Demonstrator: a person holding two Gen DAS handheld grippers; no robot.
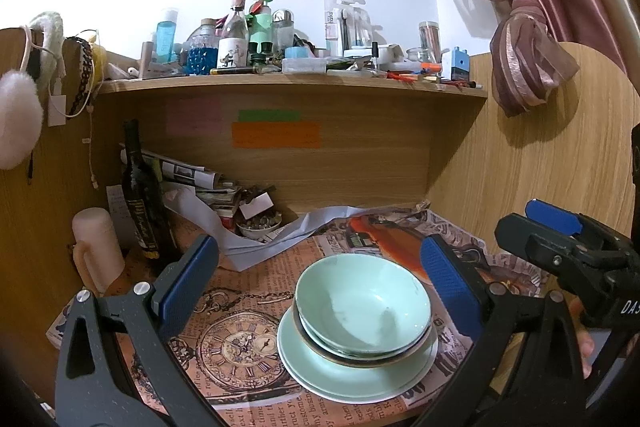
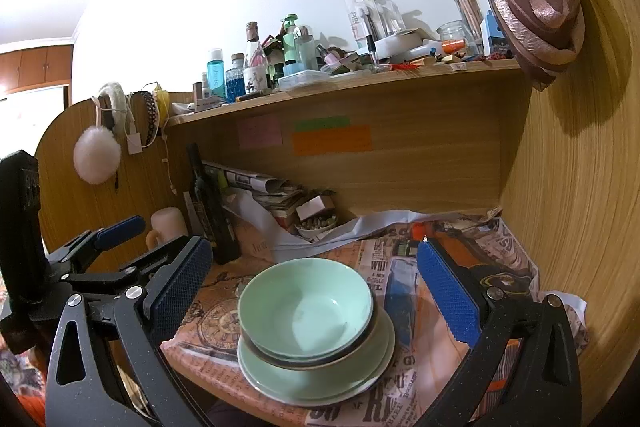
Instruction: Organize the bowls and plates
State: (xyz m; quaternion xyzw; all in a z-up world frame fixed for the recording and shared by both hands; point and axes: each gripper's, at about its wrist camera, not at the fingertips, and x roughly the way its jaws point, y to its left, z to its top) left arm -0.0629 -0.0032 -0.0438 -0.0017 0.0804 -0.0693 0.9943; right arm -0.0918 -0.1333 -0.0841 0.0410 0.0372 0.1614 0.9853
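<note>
Bowls (image 1: 362, 307) sit nested on stacked plates (image 1: 352, 375) — seemingly already tidied — while left gripper (image 1: 320, 279) and right gripper (image 2: 316, 287) hang spread wide, gripping nothing.

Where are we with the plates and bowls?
Stacking looks done: green bowls sit nested on the green plates on the newspaper-covered desk. Nothing in hand: left claw and right claw are open, apart from the stack. I see nothing left.
</note>
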